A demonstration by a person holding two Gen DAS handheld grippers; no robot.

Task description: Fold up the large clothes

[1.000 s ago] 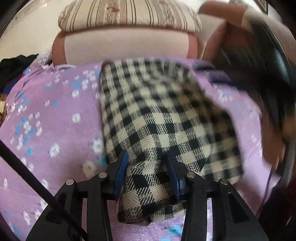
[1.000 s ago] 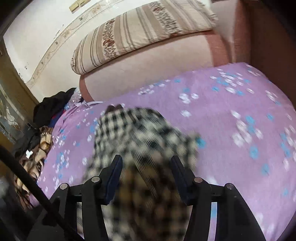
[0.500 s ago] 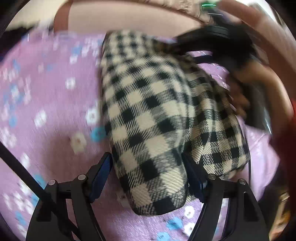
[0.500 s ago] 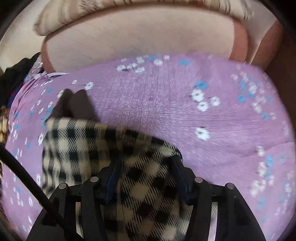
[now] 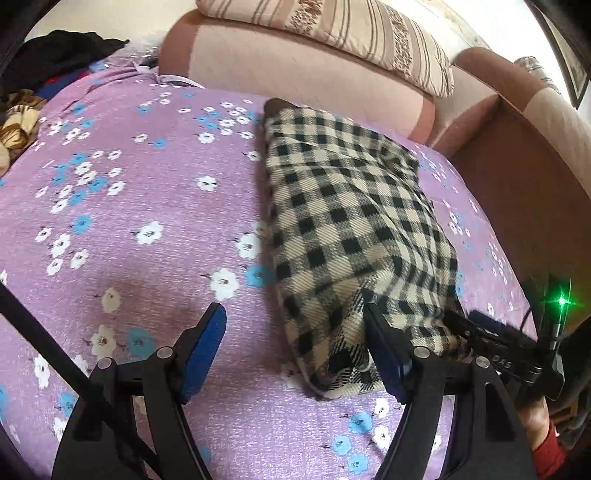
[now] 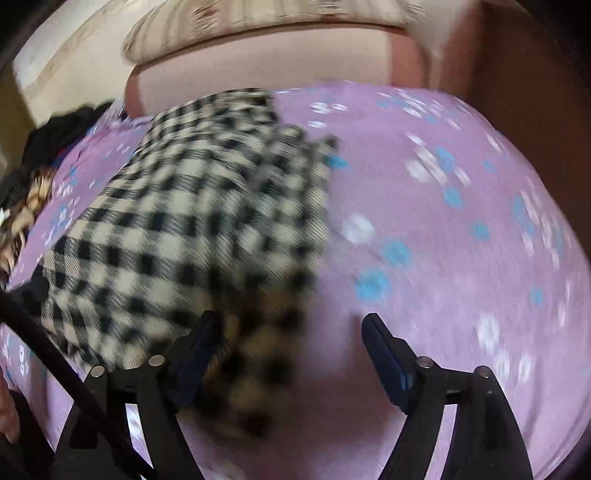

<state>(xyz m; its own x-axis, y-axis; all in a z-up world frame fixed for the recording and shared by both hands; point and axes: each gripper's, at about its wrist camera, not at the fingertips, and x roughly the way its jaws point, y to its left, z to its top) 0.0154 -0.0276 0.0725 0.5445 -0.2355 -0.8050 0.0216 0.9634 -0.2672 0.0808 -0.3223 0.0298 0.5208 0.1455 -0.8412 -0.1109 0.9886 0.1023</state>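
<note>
**A:** Report the position of the work item.

**B:** The checked garment [image 5: 354, 229] lies folded into a long bundle on the purple floral cover [image 5: 129, 206]. Its far end points toward the sofa backrest [image 5: 295, 62], under the striped cushion [image 5: 332, 26]. A heap of other clothes [image 5: 44, 70] sits at the far left edge of the cover.

**A:** State of the left gripper [image 5: 295, 350]?

**B:** Jaws stand wide and have stayed so for the last half second. The near end of the garment lies between them, against the inner face of the right finger. The left finger [image 5: 207, 347] stands apart from the cloth, over bare cover. No grip.

**A:** State of the right gripper [image 6: 288, 354]?

**B:** Jaws have just been opening and now stand wide. In its blurred view, a corner of the garment [image 6: 192, 221] lies between the 2 fingers beside the left one. The right finger [image 6: 388, 354] is clear of it. The pads do not press on the cloth. The left wrist view shows the same gripper [image 5: 491, 339] at the garment's near right edge.
</note>
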